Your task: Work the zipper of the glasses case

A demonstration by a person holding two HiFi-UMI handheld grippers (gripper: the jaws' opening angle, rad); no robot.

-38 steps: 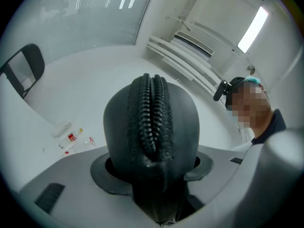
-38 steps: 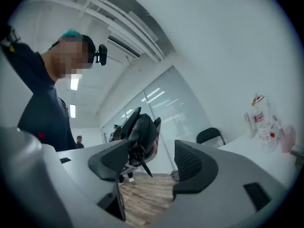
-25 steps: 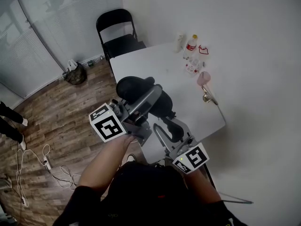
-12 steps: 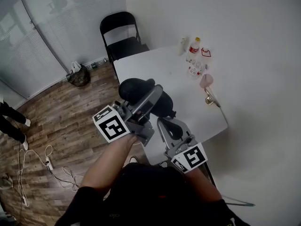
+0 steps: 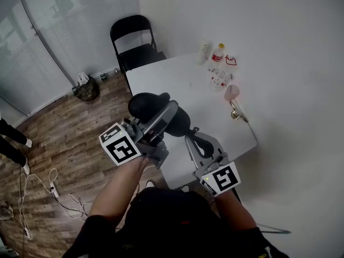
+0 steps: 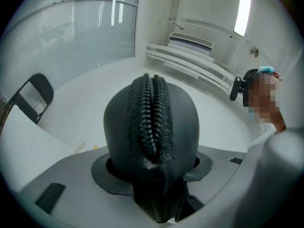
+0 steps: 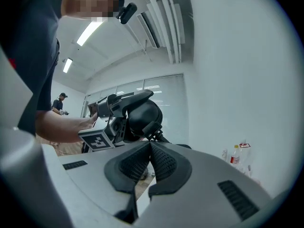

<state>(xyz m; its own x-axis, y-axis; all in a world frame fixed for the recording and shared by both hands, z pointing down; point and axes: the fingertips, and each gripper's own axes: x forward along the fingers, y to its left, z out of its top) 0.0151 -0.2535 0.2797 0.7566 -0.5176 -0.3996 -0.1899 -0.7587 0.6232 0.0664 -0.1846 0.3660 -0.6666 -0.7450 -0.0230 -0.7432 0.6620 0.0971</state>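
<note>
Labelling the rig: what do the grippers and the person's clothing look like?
The left gripper and right gripper are grey with black textured pads; each carries a white cube with black square markers. The person wears a dark top.

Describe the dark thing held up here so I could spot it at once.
Over the near edge of the white table, the left tongs clamp a black oval glasses case. Unlike the small bottles at the table's far side, it has a ridged zipper along its edge, whose pull the shut right tongs pinch.
</note>
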